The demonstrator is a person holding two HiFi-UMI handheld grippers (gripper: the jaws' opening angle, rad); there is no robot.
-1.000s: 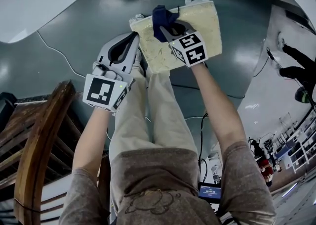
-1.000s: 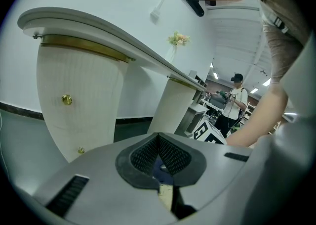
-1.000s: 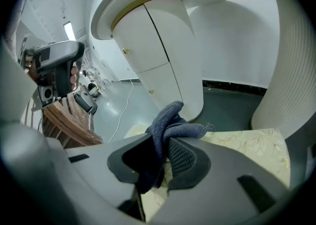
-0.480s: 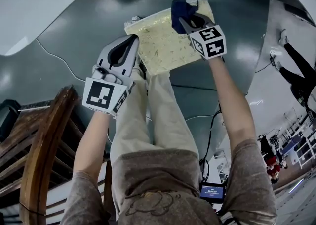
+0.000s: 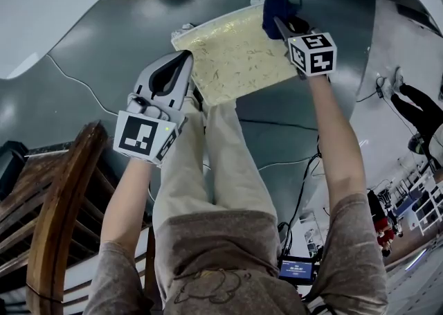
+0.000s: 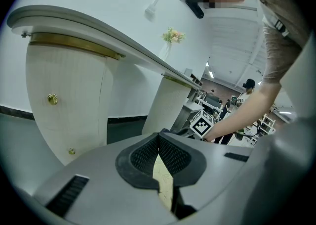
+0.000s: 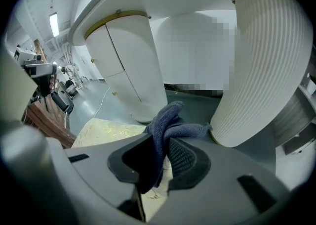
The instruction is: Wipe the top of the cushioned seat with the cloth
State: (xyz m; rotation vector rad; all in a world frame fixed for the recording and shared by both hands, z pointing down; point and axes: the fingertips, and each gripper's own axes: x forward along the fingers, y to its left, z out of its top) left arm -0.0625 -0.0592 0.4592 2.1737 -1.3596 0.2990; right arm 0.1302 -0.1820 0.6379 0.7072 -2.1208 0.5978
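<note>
The cushioned seat [image 5: 232, 57] is pale yellow and lies on the grey floor ahead of my knees. My right gripper [image 5: 280, 21] is shut on a dark blue cloth [image 5: 279, 3], which rests on the seat's far right corner. In the right gripper view the cloth [image 7: 170, 122] bunches out past the jaws of the right gripper [image 7: 160, 152], with the seat [image 7: 106, 130] to the left. My left gripper [image 5: 185, 61] is shut at the seat's left edge. In the left gripper view a sliver of the seat [image 6: 163, 182] shows under the closed left gripper [image 6: 159, 142].
A dark wooden chair [image 5: 55, 196] stands at my left. White cabinet bases [image 7: 133, 66] and a ribbed white pedestal [image 7: 261, 66] stand just beyond the seat. A thin cable [image 5: 76, 75] crosses the floor on the left. Other people [image 5: 415, 120] stand far right.
My right gripper has carried the cloth from the seat's far left part across to its far right corner. The left gripper has stayed at the left edge.
</note>
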